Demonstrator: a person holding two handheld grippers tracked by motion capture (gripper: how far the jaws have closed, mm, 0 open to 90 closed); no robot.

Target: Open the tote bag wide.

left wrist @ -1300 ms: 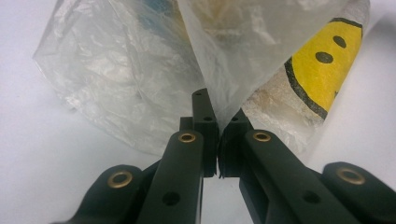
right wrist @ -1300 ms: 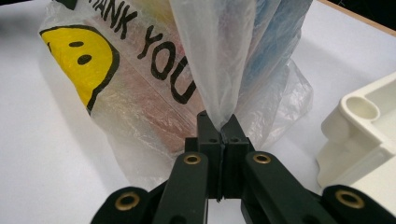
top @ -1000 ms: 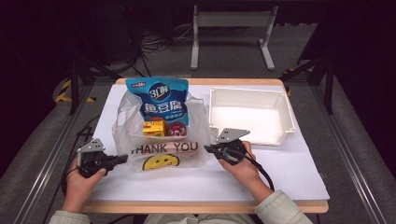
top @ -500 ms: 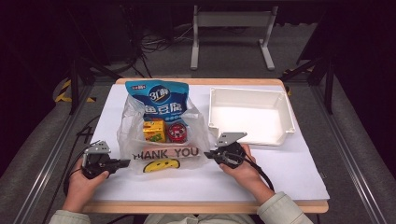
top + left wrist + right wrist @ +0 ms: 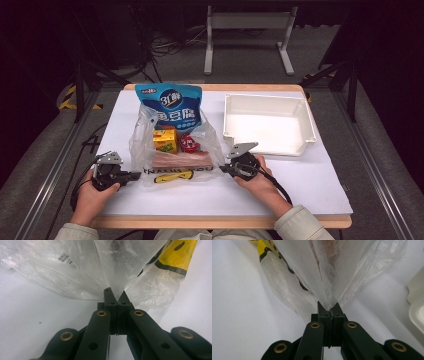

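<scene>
The thin, crinkled clear plastic bag (image 5: 172,150), printed with a yellow smiley, lies on the white-covered table (image 5: 310,185) just left of the rigid white plastic tray (image 5: 267,122). A glossy blue snack pouch (image 5: 172,102), a yellow carton (image 5: 165,140) and a small red item (image 5: 189,143) are held inside. The left gripper (image 5: 116,295) and the right gripper (image 5: 329,307) are each clamped on a bottom corner of the film. The corners are best raised evenly and slowly, so that the slippery film is not torn.

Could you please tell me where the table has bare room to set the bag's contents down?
The white tray is empty, and the table is bare in front of it. The middle is crowded: the plastic bag, pinched between the left tongs and right tongs.
</scene>
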